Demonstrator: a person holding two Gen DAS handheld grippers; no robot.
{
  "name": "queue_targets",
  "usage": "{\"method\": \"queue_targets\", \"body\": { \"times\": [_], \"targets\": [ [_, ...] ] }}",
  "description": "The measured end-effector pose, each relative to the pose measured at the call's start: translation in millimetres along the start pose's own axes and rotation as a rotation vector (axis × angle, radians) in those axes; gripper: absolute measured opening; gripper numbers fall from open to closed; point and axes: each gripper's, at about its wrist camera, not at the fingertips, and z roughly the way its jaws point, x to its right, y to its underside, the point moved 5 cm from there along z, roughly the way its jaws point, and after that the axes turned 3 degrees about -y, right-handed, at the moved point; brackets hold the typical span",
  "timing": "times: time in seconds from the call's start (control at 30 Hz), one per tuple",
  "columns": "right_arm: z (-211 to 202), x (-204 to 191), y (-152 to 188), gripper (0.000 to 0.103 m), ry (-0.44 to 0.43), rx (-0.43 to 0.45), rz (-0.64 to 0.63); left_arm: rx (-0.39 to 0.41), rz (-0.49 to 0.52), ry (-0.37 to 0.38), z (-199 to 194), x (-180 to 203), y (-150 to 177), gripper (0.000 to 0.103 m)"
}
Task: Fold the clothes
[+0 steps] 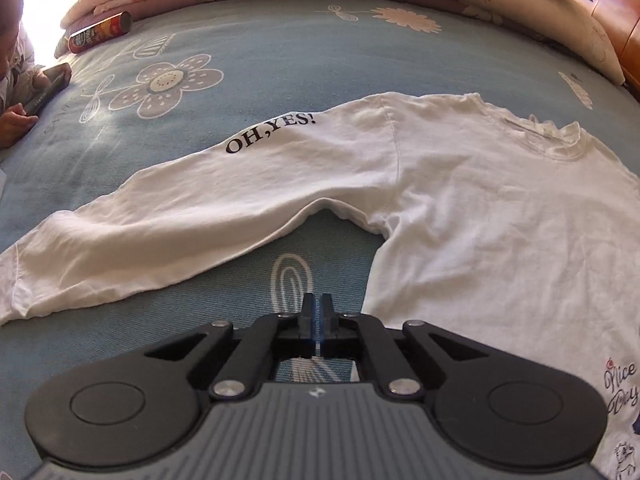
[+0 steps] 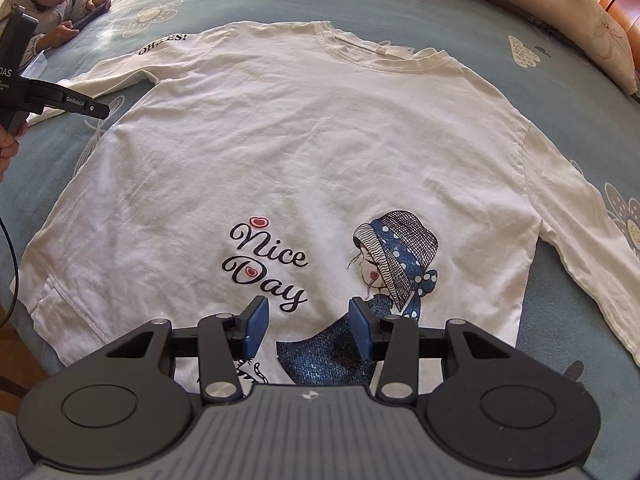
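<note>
Shirt (image 2: pixel 280 140) lies flat on the bed; no fold begun. My left tongs (image 1: pixel 318 312) are closed empty beside its armpit, right tongs (image 2: pixel 306 328) open above its print; next, pinch a sleeve (image 1: pixel 160 220).

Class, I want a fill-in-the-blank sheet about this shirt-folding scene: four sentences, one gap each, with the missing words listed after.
1. The white shirt lies spread on a blue bed cover printed with ____.
2. The words on the shirt's chest read "Nice ____".
3. The left tool has its jaws ____, with nothing between them.
4. The right tool hangs over the shirt with its jaws ____.

Missing words: flowers; Day; shut; open
</note>
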Motion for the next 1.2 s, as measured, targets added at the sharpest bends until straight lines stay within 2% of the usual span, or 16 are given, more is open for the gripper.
{"method": "queue_targets", "body": {
  "times": [0.13, 0.23, 0.3, 0.33, 0.37, 0.47, 0.53, 0.6, 0.63, 0.77, 0.83, 0.93, 0.97, 1.03, 1.1, 1.2],
  "targets": [
    [2, 5, -4, 0.049, -0.007, 0.009, 0.035, 0.021, -0.006, 0.155, -7, 23, -5, 0.003],
    [7, 14, -12, 0.055, -0.018, 0.031, 0.084, -0.043, -0.011, 0.293, 4, 53, -2, 0.012],
    [16, 22, -15, 0.056, -0.05, 0.032, 0.139, -0.068, 0.033, 0.275, 8, 56, 9, 0.018],
    [21, 26, -15, 0.056, -0.062, 0.025, 0.162, -0.081, 0.055, 0.266, 10, 57, 15, 0.019],
    [26, 31, -12, 0.056, -0.062, 0.012, 0.178, -0.093, 0.078, 0.256, 11, 59, 21, 0.014],
    [32, 62, 18, 0.058, 0.007, -0.044, 0.242, -0.112, 0.159, 0.188, 6, 49, 35, 0.014],
    [25, 81, 37, 0.059, 0.006, -0.035, 0.312, -0.147, 0.194, 0.159, -1, 40, 43, 0.014],
    [16, 97, 49, 0.058, 0.075, -0.073, 0.365, -0.196, 0.213, 0.144, -7, 38, 47, 0.015],
    [12, 100, 51, 0.059, 0.111, -0.09, 0.375, -0.196, 0.23, 0.141, -12, 40, 46, 0.016],
    [1, 85, 32, 0.06, 0.099, -0.015, 0.289, -0.098, 0.361, 0.217, -29, 80, 49, 0.034],
    [11, 71, 30, 0.06, 0.093, -0.015, 0.212, -0.05, 0.431, 0.266, -34, 104, 53, 0.036],
    [28, 49, 32, 0.06, 0.088, -0.028, 0.098, 0.001, 0.569, 0.28, -36, 130, 77, 0.037],
    [29, 46, 39, 0.062, 0.091, -0.019, 0.081, -0.012, 0.588, 0.277, -36, 128, 88, 0.037],
    [22, 48, 60, 0.079, 0.1, 0.003, 0.093, -0.035, 0.61, 0.263, -39, 119, 113, 0.038],
    [11, 55, 85, 0.084, 0.095, -0.028, 0.165, -0.004, 0.609, 0.254, -51, 104, 132, 0.043],
    [-2, 57, 113, 0.084, 0.1, -0.088, 0.205, -0.065, 0.58, 0.24, -63, 90, 142, 0.044]
  ]
}}
